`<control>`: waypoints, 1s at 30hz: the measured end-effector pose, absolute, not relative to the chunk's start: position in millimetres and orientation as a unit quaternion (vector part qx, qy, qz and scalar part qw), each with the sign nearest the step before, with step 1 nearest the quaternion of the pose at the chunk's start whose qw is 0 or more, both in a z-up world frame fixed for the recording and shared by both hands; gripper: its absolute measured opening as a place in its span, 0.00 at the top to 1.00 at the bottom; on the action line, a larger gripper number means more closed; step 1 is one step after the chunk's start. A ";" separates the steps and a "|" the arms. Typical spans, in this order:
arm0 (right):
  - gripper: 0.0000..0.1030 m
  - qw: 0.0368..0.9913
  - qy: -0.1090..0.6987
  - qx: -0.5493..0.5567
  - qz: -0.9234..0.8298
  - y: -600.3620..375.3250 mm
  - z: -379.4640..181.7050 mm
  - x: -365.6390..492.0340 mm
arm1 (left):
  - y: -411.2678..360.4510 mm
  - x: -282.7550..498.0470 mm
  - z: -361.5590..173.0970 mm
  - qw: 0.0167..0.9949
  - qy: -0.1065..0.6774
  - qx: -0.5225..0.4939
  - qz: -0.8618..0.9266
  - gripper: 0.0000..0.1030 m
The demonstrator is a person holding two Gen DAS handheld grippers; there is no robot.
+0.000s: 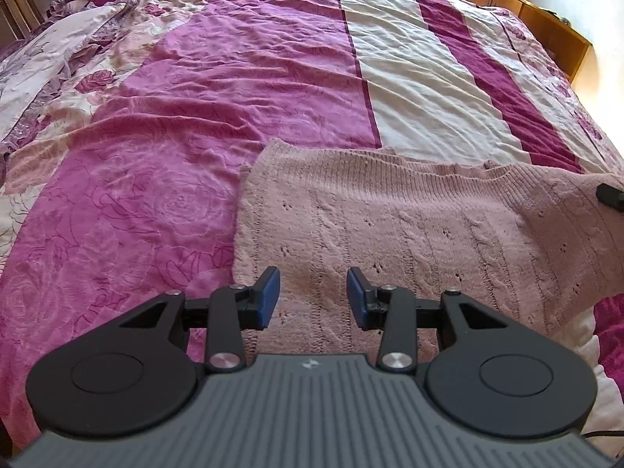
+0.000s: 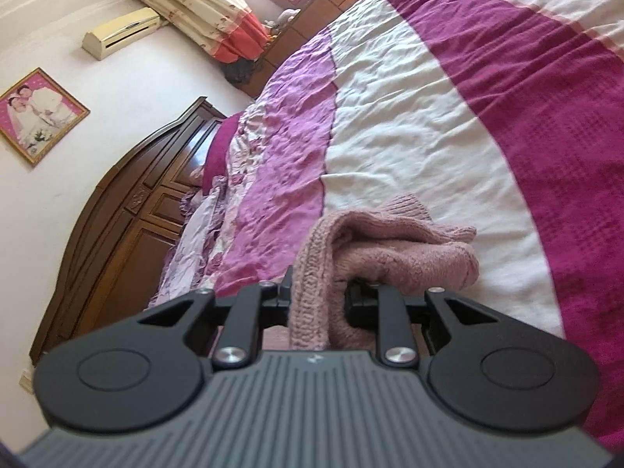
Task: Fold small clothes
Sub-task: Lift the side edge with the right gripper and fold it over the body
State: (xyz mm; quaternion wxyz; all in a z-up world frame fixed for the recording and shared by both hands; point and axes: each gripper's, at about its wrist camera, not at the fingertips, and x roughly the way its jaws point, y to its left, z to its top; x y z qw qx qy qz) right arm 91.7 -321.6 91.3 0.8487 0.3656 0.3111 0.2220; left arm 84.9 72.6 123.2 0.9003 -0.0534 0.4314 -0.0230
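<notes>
Between our right fingers: the right gripper [image 2: 318, 296] is pressed together on a bunched fold of the pale pink cable-knit sweater [image 2: 374, 249]; knit fills the gap and hides the pads.
Why we hold it so: we judge this to be an edge or sleeve lifted to carry across the body, since the cloth hangs from the grip and bunches just ahead of it.
Ahead of our left fingers: the left gripper [image 1: 313, 296] is spread, its blue pads [image 1: 269, 296] apart with nothing between them, hovering low over the near part of the sweater [image 1: 390, 234].
Why it waits there: likely to pin the body down or take the near hem.
Beyond the sweater: it lies mostly flat on the magenta, pink and cream striped bedspread [image 1: 234, 89], which gives a broad soft folding surface.
Far right of our left tool: a dark fingertip of the right gripper [image 1: 610, 195] shows at the sweater's edge.
</notes>
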 end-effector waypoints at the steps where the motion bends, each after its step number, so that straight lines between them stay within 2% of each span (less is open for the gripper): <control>1: 0.76 0.848 0.311 0.365 0.224 -318.2 93.4 92.7 | 74.3 83.7 124.1 0.901 0.431 -0.054 -0.023 0.56; 30: 0.76 0.821 0.332 0.338 0.318 -180.9 128.4 133.1 | 147.1 71.3 125.9 0.904 0.418 -0.090 0.016 0.55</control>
